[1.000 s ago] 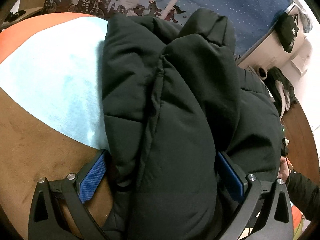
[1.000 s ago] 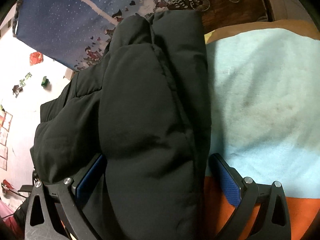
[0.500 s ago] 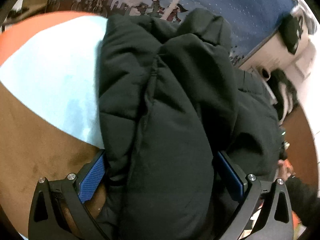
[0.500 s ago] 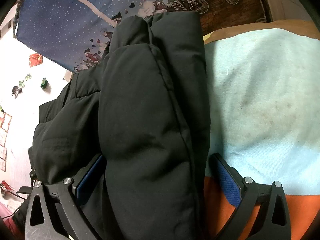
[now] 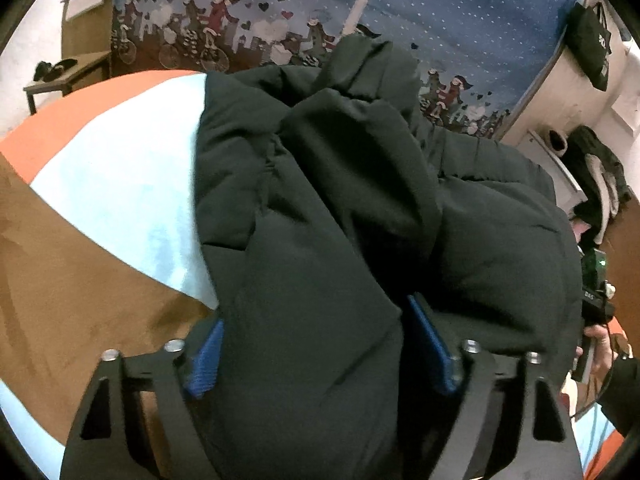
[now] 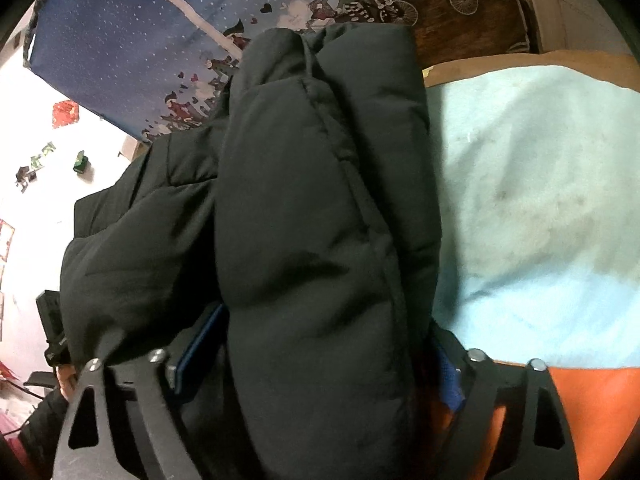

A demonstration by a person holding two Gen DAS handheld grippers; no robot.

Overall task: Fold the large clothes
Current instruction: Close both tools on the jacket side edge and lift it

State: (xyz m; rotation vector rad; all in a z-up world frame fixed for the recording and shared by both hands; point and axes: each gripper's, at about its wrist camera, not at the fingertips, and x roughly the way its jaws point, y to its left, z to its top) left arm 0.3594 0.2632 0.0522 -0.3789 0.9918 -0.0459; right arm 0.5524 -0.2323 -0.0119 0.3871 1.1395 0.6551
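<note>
A: Left wrist view: what does it show?

B: A black puffer jacket [image 5: 320, 208] heaped on a light blue blanket [image 5: 120, 184]. The left gripper [image 5: 316, 344] has just been closing. Its blue pads [image 5: 206, 356] now pinch a thick fold of the jacket. The fold hides the inner faces of both pads and the bed under it.

A: Room to move?

B: To the left, open blue blanket, with orange and brown bedding [image 5: 60, 272] around it. A printed blue hanging [image 5: 440, 12] closes off the far side. At the right edge a person's hand [image 5: 596, 344] grips a dark device, cut off by the frame.

A: And the right wrist view?

B: The same jacket [image 6: 312, 200] fills the middle. The right gripper [image 6: 316, 360] has also just been closing and squeezes a padded roll. Its right pad [image 6: 450, 380] is mostly buried in the fabric.

A: Surroundings?

B: Clear blue blanket [image 6: 540, 200] to the right, orange cover [image 6: 592, 408] near the gripper, the hanging [image 6: 120, 40] behind. A white wall [image 6: 36, 160] carries small items, too small to identify.
</note>
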